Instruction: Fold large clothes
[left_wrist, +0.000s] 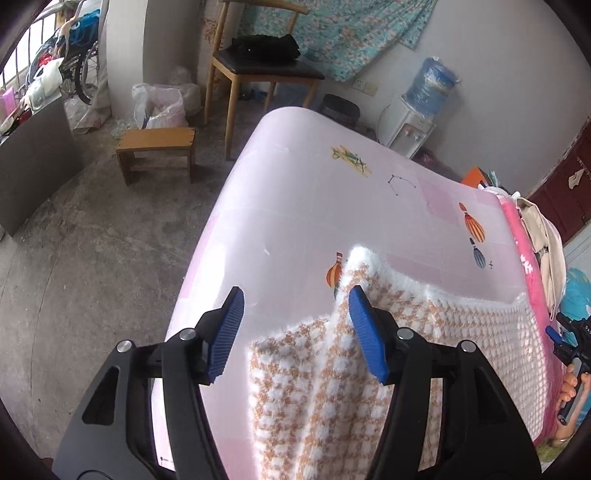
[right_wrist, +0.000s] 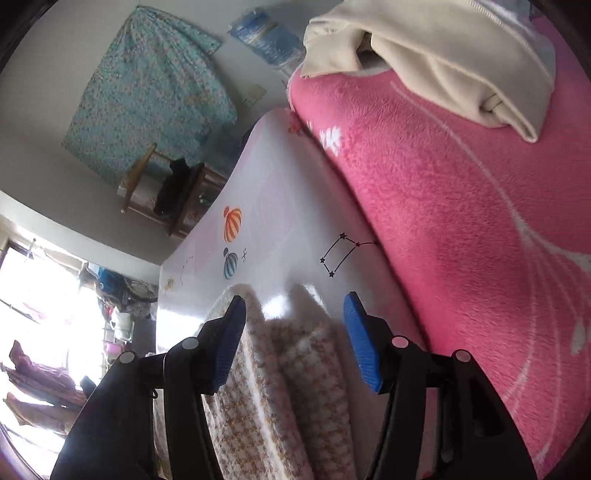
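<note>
Checked fleece garment (left_wrist: 325, 373) lies on pink bench (left_wrist: 288, 206), folded edge laid flat near front. Left gripper (left_wrist: 295, 332) jaws open, cloth below but unclamped. Right gripper (right_wrist: 291, 336) jaws open over the bunched fold; likely released so the fold settles. Pink blanket (right_wrist: 461, 229) beside.
</note>
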